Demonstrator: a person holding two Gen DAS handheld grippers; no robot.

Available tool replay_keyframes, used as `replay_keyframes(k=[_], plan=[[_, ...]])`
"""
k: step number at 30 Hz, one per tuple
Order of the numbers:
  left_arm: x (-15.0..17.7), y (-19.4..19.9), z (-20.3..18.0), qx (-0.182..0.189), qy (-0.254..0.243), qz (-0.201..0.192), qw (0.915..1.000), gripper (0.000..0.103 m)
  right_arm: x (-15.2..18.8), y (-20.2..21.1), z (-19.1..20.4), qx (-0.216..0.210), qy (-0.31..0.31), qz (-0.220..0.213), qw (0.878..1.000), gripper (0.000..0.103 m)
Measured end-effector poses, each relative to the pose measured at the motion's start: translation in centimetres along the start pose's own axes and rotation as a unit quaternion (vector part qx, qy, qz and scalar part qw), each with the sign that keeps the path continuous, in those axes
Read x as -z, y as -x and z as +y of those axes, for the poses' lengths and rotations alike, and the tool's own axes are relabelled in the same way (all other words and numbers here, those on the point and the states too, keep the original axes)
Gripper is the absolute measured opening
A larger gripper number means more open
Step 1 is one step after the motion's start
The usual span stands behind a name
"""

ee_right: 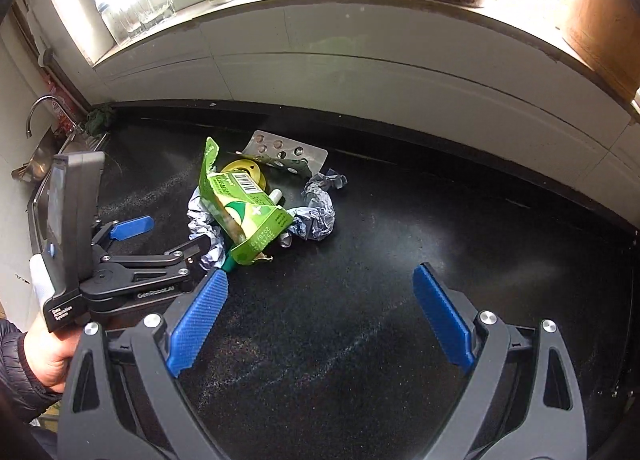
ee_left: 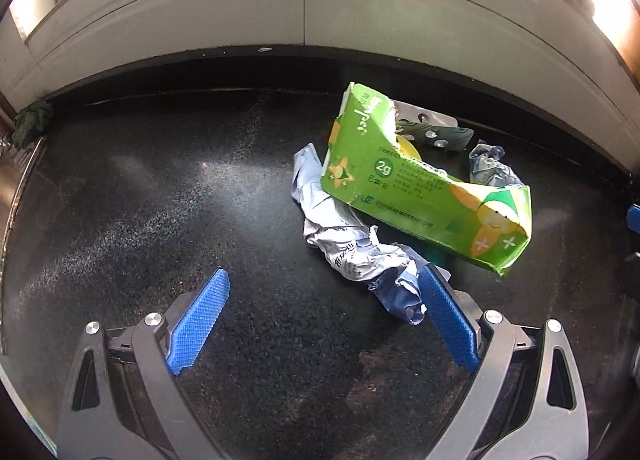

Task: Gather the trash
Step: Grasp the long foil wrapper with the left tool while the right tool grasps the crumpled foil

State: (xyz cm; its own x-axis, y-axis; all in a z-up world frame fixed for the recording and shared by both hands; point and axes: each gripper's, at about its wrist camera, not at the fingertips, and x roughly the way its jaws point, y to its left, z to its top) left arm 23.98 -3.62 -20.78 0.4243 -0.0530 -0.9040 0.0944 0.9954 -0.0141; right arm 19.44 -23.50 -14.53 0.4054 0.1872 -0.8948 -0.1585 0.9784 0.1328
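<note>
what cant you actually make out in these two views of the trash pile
- Green stick-like item: only an end pokes out from under the torn green carton in both views.
- Yellow round item: mostly hidden behind the carton.
- Small print on the carton: too small to read.
- Blister pack: whether any pills remain, too small to tell.
- Where the trash goes: no bin in either view.

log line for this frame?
left hand-held gripper: open, at crumpled paper | right hand-held gripper: open, clear | green box: on counter
</note>
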Motion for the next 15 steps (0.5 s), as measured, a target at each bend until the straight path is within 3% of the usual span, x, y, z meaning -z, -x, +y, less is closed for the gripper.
replay_keyframes(k=[5, 10, 15], plan=[[0.5, 0.4, 2.7, -0.039, -0.035, 0.001, 0.9986, 0.093, -1.7, -4.4, -1.1, -0.008, -0.014, 0.026, 1.000, 0.091], [-0.5, 1.5, 3.2, 0.002, -0.048, -0.030, 0.9984, 0.093, -3.8, -7.0, -2.1, -0.020, -0.020, 0.033, 0.999, 0.091], [-1.9, -1.1, 1.6, 0.014, -0.069, -0.010, 0.9975, 0.093, -5.0, -9.5, -2.7, -0.052, -0.037, 0.051, 0.997, 0.086]])
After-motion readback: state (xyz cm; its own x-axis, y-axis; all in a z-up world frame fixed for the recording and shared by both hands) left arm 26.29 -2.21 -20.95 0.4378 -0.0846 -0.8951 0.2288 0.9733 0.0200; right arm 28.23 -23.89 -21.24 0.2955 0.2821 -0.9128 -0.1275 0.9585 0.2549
